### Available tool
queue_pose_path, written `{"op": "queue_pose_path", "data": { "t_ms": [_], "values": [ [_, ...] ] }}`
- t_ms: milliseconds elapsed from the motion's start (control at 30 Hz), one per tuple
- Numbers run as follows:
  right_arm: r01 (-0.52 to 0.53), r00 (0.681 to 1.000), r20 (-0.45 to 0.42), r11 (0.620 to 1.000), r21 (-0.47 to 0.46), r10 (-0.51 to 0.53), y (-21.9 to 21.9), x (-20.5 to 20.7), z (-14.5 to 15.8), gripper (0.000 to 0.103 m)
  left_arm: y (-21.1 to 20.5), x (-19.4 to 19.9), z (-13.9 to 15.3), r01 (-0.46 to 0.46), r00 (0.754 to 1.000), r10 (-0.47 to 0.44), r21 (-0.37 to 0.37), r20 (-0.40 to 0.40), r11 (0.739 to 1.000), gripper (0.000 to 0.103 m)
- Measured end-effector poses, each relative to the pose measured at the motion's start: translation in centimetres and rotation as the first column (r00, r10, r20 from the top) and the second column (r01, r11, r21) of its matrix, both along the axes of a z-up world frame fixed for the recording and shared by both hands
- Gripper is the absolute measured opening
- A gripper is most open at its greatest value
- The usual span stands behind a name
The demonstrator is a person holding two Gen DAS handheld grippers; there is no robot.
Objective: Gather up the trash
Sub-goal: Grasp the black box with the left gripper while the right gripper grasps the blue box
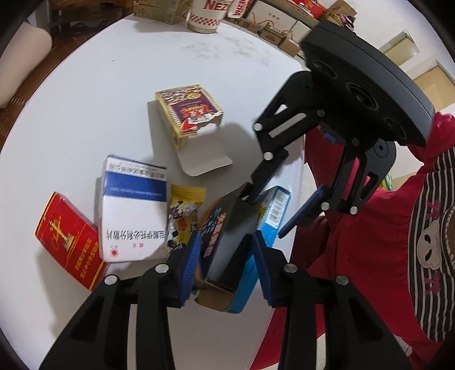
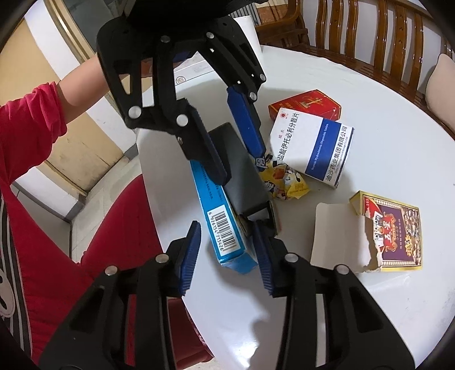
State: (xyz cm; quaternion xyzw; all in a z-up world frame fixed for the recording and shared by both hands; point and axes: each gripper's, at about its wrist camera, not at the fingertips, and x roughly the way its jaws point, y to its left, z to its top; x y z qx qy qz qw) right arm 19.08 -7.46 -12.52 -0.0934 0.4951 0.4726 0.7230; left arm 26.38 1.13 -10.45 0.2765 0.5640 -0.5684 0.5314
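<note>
Your left gripper (image 1: 224, 267) straddles the near end of the dark carton (image 1: 227, 236) with pads partly closed, your right gripper (image 2: 227, 256) half-open over the blue box (image 2: 219, 216) beside it, both boxes lying lengthwise between the two grippers at the table (image 1: 113, 85) edge

Counter (image 1: 99, 85) centre bare, open for approach. Near edge crowded: red pack (image 1: 68, 242), white box (image 1: 133, 210), wrapper (image 1: 182, 216), black box (image 1: 227, 236), blue box (image 2: 219, 224) packed touching. Torn gold box (image 1: 187, 113) apart, flap open. Cup (image 1: 204, 17) and cartons (image 1: 273, 31) line far rim.
</note>
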Motion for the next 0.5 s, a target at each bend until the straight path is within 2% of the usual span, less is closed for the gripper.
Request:
{"op": "queue_pose_path", "data": {
  "t_ms": [167, 367, 433, 500],
  "values": [
    [-0.005, 1.000, -0.003, 1.000, 0.004, 0.005, 0.27, -0.46, -0.16, 0.038, -0.41, -0.25, -0.61, 0.009, 1.000, -0.010, 0.022, 0.013, 1.000, 0.046],
    [0.007, 1.000, -0.009, 1.000, 0.011, -0.007, 0.16, -0.34, -0.11, 0.038, -0.17, -0.12, -0.89, 0.003, 1.000, -0.003, 0.006, 0.007, 1.000, 0.045],
    [0.012, 1.000, -0.022, 1.000, 0.017, -0.012, 0.02, -0.20, -0.15, 0.038, -0.27, -0.34, -0.87, 0.011, 1.000, -0.011, 0.001, 0.022, 1.000, 0.045],
    [0.019, 0.999, -0.025, 1.000, 0.019, -0.019, -0.16, -0.08, -0.16, 0.038, 0.41, -0.66, -0.68, 0.016, 0.998, -0.016, -0.009, 0.053, 1.000, 0.049]
  ]
}}
